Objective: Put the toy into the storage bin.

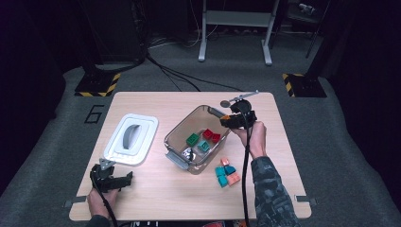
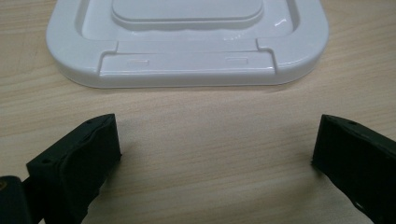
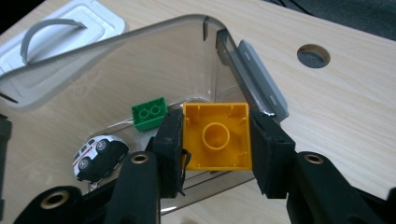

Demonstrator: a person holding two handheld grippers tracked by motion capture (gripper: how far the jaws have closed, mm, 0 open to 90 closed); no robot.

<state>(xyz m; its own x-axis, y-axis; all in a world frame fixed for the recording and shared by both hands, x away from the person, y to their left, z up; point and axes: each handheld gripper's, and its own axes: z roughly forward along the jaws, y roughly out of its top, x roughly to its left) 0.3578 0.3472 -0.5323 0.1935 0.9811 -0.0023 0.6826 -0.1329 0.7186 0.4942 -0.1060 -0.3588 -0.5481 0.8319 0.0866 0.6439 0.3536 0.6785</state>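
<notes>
Now the right gripper clamps the yellow block at the clear bin's far rim; the opening lies just below. The left gripper, jaws wide and empty, rests near the white lid.

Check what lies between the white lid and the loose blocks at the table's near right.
The clear bin sits between the white lid and the loose blocks in the high view, holding green and red blocks and a toy car.
</notes>
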